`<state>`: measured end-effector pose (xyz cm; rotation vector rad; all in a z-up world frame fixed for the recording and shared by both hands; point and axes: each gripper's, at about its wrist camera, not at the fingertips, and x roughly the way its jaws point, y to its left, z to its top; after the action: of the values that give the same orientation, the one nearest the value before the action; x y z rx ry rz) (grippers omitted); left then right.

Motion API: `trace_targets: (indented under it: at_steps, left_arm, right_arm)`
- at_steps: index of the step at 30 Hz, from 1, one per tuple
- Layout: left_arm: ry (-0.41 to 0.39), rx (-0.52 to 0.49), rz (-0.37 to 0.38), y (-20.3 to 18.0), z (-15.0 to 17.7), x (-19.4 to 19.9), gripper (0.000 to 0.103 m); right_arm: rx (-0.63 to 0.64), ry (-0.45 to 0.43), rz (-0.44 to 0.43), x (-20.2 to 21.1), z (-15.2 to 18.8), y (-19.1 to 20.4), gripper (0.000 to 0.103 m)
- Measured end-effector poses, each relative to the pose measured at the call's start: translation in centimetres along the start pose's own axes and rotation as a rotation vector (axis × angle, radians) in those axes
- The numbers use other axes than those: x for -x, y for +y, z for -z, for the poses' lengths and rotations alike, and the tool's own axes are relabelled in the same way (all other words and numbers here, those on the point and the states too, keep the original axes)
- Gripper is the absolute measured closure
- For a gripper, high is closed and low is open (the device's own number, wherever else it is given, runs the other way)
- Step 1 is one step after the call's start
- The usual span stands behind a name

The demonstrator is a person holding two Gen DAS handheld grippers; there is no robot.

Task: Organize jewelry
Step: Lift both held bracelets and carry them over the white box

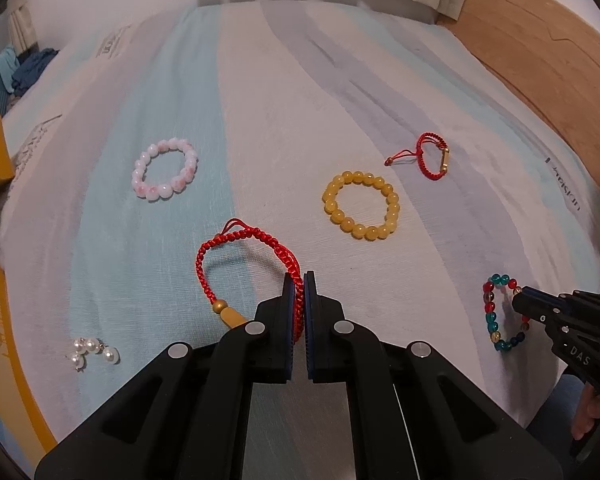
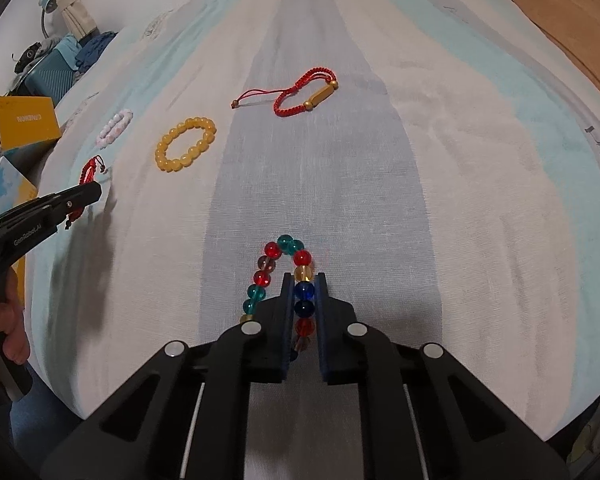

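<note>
Left gripper (image 1: pixel 299 280) clenched a red braided cord bracelet (image 1: pixel 220 258) as right gripper (image 2: pixel 304 280) pinched a multicoloured glass-bead bracelet (image 2: pixel 274 251), both loops trailing ahead and leftward.

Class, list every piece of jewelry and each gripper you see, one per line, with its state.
left gripper: shut on red braided bracelet
right gripper: shut on multicolored bead bracelet
yellow bead bracelet: loose on bed
pink-white bead bracelet: loose on bed
small red cord bracelet: loose on bed
pearl earrings: loose on bed
</note>
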<state>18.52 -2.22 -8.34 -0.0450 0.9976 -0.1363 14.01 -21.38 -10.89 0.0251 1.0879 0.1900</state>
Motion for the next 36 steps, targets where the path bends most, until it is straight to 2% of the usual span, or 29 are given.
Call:
trace_targets:
  at_steps: [36]
  left_arm:
    - [-0.045, -0.030, -0.014, -0.4, -0.4, 6.3, 0.100]
  right_arm:
    - [0.037, -0.121, -0.015, 6.4, -1.6, 2.6, 0.094]
